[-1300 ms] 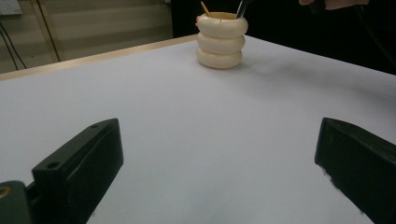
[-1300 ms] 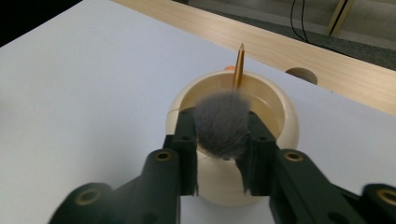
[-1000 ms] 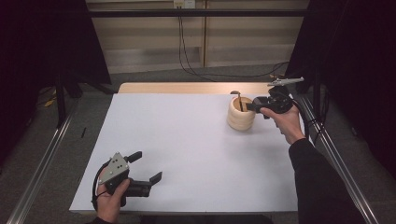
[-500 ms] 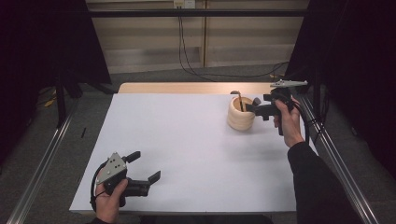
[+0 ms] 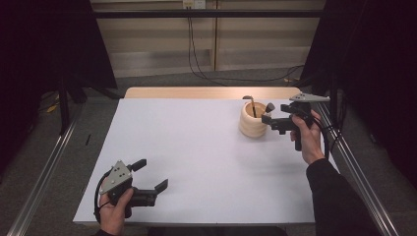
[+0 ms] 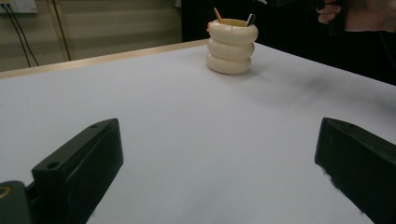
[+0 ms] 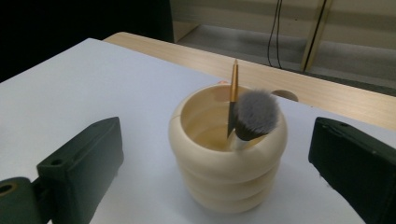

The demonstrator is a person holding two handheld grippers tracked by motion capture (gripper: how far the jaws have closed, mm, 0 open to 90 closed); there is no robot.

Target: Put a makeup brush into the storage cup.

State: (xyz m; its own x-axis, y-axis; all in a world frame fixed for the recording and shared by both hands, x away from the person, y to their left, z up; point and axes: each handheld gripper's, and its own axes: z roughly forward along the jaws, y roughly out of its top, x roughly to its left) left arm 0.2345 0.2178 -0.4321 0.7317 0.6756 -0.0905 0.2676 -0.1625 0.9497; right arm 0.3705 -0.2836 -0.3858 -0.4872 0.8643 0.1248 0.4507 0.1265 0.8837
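A cream ribbed holder (image 5: 253,123) stands at the table's far right. In the right gripper view, the holder (image 7: 229,161) has a grey-bristled brush (image 7: 256,114) and a thin gold-tipped stick (image 7: 234,84) standing in it. My right gripper (image 5: 268,113) hovers just right of the holder, open, its jaws on either side of the holder (image 7: 217,129) and not touching it. My left gripper (image 5: 151,175) rests open near the front left edge with nothing between its jaws (image 6: 219,140). From there the holder (image 6: 232,46) is far off.
A white sheet (image 5: 196,157) covers the table, leaving a wooden strip (image 5: 196,92) along the far edge. Metal rails (image 5: 44,172) run along both sides. Cables (image 5: 196,54) hang behind the table.
The right gripper has tilted and shifted slightly nearer the person beside the holder. The left gripper has hardly moved.
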